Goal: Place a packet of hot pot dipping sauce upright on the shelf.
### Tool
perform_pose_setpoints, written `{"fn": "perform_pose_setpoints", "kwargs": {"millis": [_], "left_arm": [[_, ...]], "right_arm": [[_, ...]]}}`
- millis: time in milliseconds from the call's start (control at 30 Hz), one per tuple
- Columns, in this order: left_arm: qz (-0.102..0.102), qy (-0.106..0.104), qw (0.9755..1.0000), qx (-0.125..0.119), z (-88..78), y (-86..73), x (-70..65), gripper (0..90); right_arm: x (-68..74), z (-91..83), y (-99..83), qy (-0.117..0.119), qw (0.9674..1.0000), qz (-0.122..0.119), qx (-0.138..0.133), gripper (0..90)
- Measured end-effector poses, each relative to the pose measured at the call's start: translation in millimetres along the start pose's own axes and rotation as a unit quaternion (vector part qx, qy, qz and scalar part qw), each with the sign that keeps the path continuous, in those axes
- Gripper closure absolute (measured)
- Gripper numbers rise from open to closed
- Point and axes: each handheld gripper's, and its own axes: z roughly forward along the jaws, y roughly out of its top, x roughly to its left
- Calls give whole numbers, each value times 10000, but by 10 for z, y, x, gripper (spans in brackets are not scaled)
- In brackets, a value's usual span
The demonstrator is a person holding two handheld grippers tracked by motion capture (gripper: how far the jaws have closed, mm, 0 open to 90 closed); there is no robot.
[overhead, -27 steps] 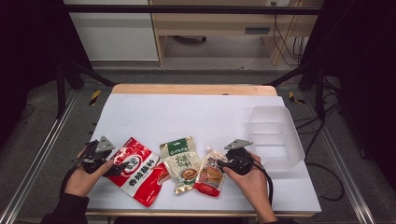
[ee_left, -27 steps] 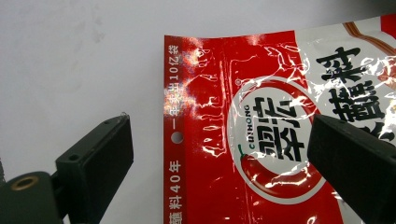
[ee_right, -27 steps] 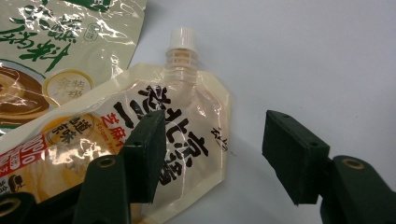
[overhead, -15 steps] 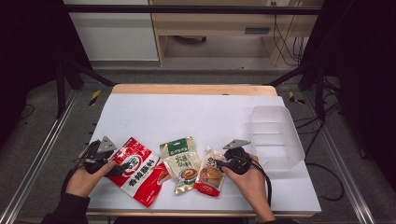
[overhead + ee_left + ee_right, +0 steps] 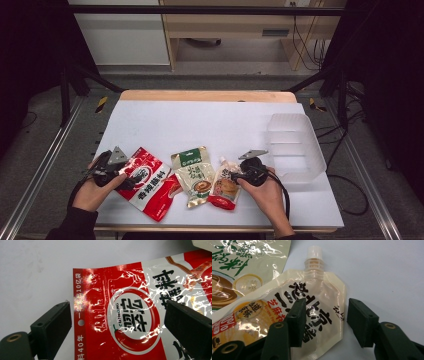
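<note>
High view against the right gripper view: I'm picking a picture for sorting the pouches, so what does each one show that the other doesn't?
The high view alone gives the red pouch by the left tongs, the clear bin at the table's right edge and both hands.

The right gripper view alone gives close detail: the spout pouch's white cap, its black lettering, and the right tongs open astride the pouch's edge, one jaw over it, one beside it on the table.

Both show the spout pouch and the green pouch beside it.
</note>
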Motion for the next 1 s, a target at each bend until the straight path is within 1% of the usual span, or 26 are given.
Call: {"fn": "perform_pose_setpoints", "kwargs": {"millis": [33, 67, 167, 300, 333, 367, 433, 467, 500, 533, 567, 600, 633, 667, 733, 800, 867, 900, 933, 1000], "left_arm": [[-2, 0, 10000, -18, 1, 4, -5, 75], [-10, 10, 10000, -29, 0, 10, -11, 75], [12, -4, 10000, -20, -4, 18, -18, 75], [12, -13, 10000, -7, -4, 21, -22, 75], [20, -16, 10000, 4, -4, 22, -23, 75], [23, -19, 10000, 11, -6, 22, -23, 75], [21, -18, 10000, 10, -13, 26, -24, 75], [17, -15, 10000, 12, -20, 30, -22, 75], [50, -22, 10000, 40, -31, 39, -14, 75], [50, -26, 10000, 39, -34, 43, -11, 75], [40, -35, 10000, 65, -40, 54, -6, 75], [46, -25, 10000, 74, -44, 64, -6, 75], [51, -40, 10000, 75, -45, 75, -11, 75], [76, -78, 9999, 111, -52, 89, -17, 75], [121, -106, 9998, 108, -71, 110, -37, 75], [123, -262, 9995, 91, -101, 136, -50, 75], [170, -309, 9993, 122, -138, 166, -50, 75], [174, -346, 9992, 109, -155, 180, -44, 75], [170, -361, 9991, 113, -172, 192, -40, 75], [179, -343, 9992, 98, -226, 241, -28, 75]], "right_arm": [[4, -5, -1, 24, 10000, -14, 6, 555], [10, -6, -3, -18, 10000, -66, 9, 586], [38, -19, -15, -204, 9991, -374, -3, 709], [66, -35, -19, -190, 9987, -480, -30, 823], [80, -49, -15, -140, 9983, -564, -73, 871], [89, -61, -9, -149, 9978, -634, -99, 876], [96, -89, 0, -150, 9975, -676, -143, 881], [105, -134, 14, -128, 9974, -677, -221, 884], [129, -274, 66, -50, 9962, -761, -417, 888], [129, -274, 66, -50, 9962, -761, -417, 888], [154, -392, 118, 56, 9950, -845, -534, 890], [154, -392, 118, 56, 9950, -845, -534, 890], [168, -457, 150, 128, 9943, -875, -592, 891], [186, -527, 185, 173, 9935, -928, -642, 892], [221, -691, 272, 300, 9911, -1021, -798, 894], [252, -814, 349, 344, 9889, -1186, -829, 896], [279, -939, 452, 342, 9858, -1395, -870, 897], [287, -979, 497, 299, 9851, -1458, -860, 898], [282, -1009, 544, 285, 9838, -1554, -848, 899], [263, -1041, 634, 239, 9822, -1660, -845, 899]]}}
